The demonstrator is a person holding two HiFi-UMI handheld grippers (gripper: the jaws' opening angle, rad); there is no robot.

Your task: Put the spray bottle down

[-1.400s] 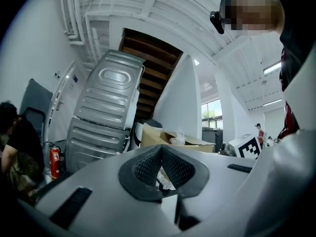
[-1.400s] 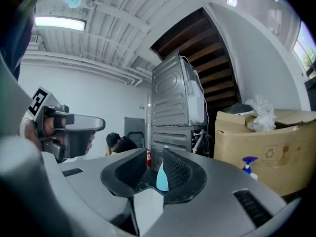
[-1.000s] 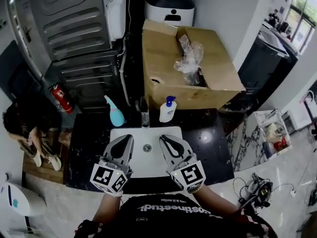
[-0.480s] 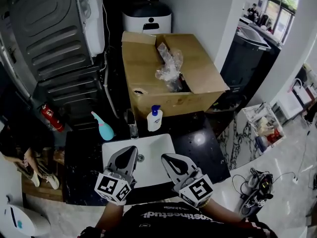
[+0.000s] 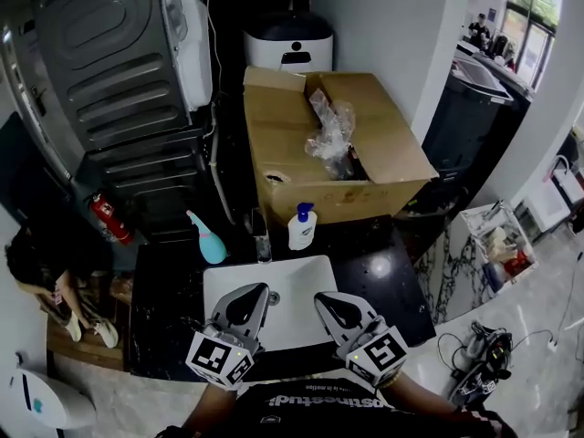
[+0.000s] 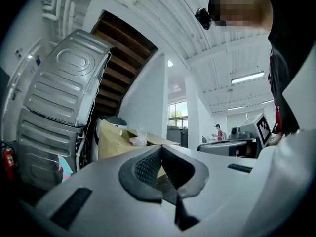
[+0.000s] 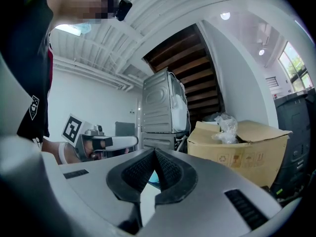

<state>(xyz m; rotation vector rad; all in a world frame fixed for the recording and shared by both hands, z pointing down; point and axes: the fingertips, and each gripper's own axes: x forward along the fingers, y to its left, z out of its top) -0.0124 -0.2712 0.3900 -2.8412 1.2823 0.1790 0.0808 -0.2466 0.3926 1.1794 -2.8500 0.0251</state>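
The teal spray bottle (image 5: 209, 241) stands upright on the black counter (image 5: 383, 281), left of the faucet (image 5: 261, 237), with neither gripper touching it. My left gripper (image 5: 245, 304) and right gripper (image 5: 342, 311) hover side by side over the near part of the white sink basin (image 5: 283, 276), both shut and empty. In the left gripper view the shut jaws (image 6: 160, 149) point level toward the box, and a sliver of the spray bottle (image 6: 64, 166) shows at lower left. The right gripper (image 7: 154, 154) is likewise shut with nothing in it.
A white pump bottle (image 5: 302, 229) stands right of the faucet. Behind it sits an open cardboard box (image 5: 383, 144) holding a plastic bag. A grey machine (image 5: 109, 62) rises at the back left, with a red fire extinguisher (image 5: 109, 219) below it. A person (image 5: 41, 254) crouches at far left.
Both grippers have drawn back a little toward me over the basin. The head view has shifted. The spray bottle has stayed in place on the counter.
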